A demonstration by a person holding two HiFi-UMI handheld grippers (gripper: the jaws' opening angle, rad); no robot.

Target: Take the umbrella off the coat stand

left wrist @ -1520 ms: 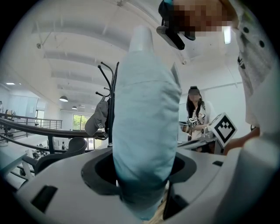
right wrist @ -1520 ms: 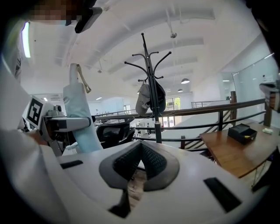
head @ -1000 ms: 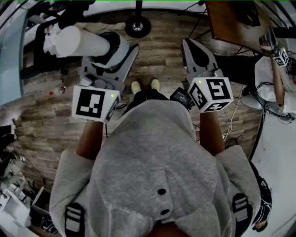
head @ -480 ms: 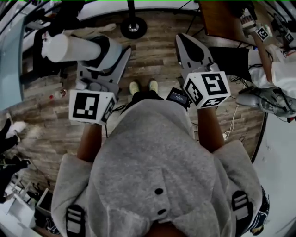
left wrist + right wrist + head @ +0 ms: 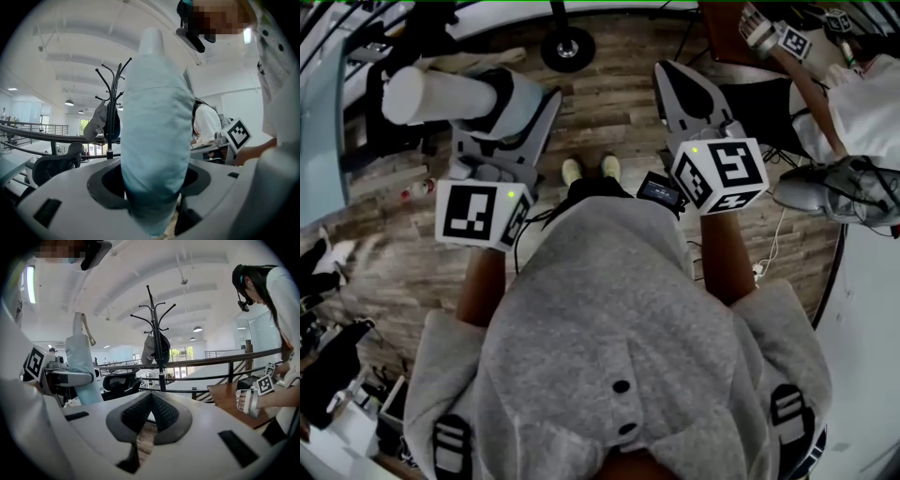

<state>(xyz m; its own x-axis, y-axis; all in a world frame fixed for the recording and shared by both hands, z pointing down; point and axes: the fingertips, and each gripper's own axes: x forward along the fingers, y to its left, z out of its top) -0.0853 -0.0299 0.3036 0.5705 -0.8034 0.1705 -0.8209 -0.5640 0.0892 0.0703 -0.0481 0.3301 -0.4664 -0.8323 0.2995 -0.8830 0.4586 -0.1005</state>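
A folded pale-blue umbrella (image 5: 157, 122) stands between the jaws of my left gripper (image 5: 154, 185), which is shut on its lower part. From above, the umbrella (image 5: 441, 94) shows as a pale roll sticking out to the left of the left gripper (image 5: 517, 98). The black coat stand (image 5: 111, 110) rises a few steps ahead, with a grey cap and a dark bag hanging on it; its round base (image 5: 568, 47) is on the wood floor. My right gripper (image 5: 150, 399) is shut with nothing in it and points toward the coat stand (image 5: 157, 333). The right gripper (image 5: 686, 89) is level with the left.
A second person (image 5: 274, 310) stands at the right by a wooden table (image 5: 234, 397), holding marker-cube grippers. A black railing (image 5: 211, 363) runs behind the stand, and an office chair (image 5: 117, 380) is near it. Cables and bags lie on the floor at the right (image 5: 825, 187).
Both grippers have drifted slightly left in the head view, the umbrella still in the left one. The other person's hand with a marker cube has moved toward the top edge.
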